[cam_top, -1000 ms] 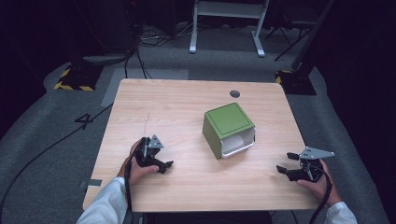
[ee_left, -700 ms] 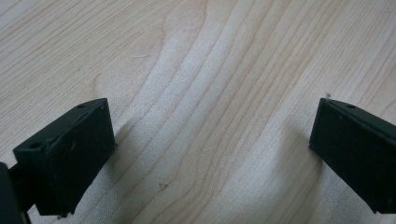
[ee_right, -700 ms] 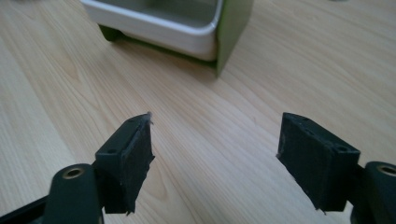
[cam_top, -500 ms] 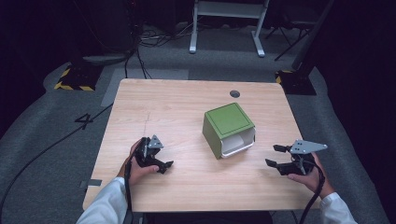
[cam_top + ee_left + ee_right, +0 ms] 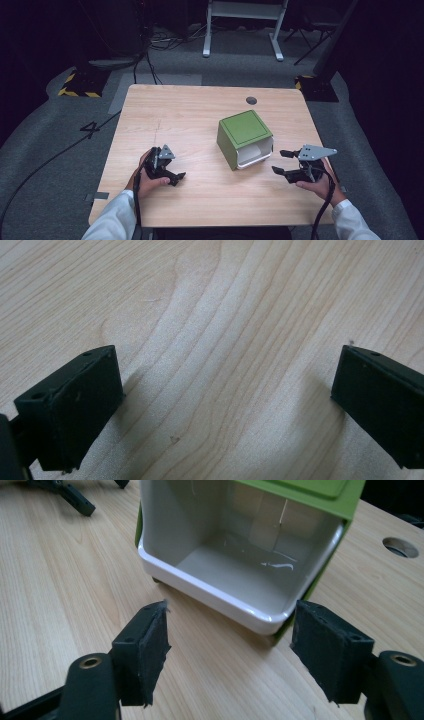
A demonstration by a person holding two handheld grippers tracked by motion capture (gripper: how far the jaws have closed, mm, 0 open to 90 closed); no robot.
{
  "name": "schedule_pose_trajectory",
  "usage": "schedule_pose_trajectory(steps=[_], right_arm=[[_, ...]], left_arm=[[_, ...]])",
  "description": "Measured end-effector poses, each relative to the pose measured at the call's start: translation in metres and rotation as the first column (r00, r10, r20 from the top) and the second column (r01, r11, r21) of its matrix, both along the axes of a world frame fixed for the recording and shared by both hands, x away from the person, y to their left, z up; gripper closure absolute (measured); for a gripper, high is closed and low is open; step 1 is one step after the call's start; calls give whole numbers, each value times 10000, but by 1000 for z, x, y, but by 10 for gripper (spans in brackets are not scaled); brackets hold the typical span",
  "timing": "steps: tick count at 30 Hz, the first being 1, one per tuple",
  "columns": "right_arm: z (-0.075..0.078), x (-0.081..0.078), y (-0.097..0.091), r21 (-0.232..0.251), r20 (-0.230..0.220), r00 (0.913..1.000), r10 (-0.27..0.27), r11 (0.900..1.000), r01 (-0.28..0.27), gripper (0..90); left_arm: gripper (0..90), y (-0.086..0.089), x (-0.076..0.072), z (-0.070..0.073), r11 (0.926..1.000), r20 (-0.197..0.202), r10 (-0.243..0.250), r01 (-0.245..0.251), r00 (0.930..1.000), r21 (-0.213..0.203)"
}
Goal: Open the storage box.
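Green on its shell and white inside, the box [image 5: 245,138] lies on its side right of the table's [image 5: 190,115] middle, its open mouth facing the right gripper [image 5: 285,162]. That gripper has come in from the table's right edge toward the mouth, and its jaws have just been narrowing, with nothing between them; they stand apart, just short of the white rim [image 5: 210,596]. The approach looks nearly done, so a grip on the rim seems the likely next step. Near the front left, the left gripper [image 5: 170,172] has stayed put, jaws spread over bare wood.
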State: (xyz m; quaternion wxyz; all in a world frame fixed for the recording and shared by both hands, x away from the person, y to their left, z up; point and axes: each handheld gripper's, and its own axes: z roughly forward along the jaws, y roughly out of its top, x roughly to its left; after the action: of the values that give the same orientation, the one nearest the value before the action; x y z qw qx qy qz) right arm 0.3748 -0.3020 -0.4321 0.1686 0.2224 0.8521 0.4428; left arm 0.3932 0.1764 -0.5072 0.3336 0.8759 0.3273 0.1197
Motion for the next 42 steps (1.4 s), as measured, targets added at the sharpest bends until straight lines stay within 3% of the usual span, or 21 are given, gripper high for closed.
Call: schedule_pose_trajectory(steps=[17, 31, 37, 42], right_arm=[[-7, 9, 43, -167, -31, 9967, 815, 9965, -815, 296], [-23, 19, 84, -581, -593, 9872, 1480, 9868, -1515, 292], [-31, 19, 94, -939, -664, 9855, 1563, 9823, -1621, 335], [-31, 20, 93, -898, -684, 9870, 1453, 9844, -1512, 423]], left_arm=[[3, 0, 0, 0, 10000, 2, 15, -15, 10000, -17], [2, 0, 0, 0, 10000, -1, -2, 2, 10000, 3], [2, 0, 0, 0, 10000, 1, 14, -14, 10000, -13], [3, 0, 0, 0, 10000, 0, -3, 3, 10000, 2]])
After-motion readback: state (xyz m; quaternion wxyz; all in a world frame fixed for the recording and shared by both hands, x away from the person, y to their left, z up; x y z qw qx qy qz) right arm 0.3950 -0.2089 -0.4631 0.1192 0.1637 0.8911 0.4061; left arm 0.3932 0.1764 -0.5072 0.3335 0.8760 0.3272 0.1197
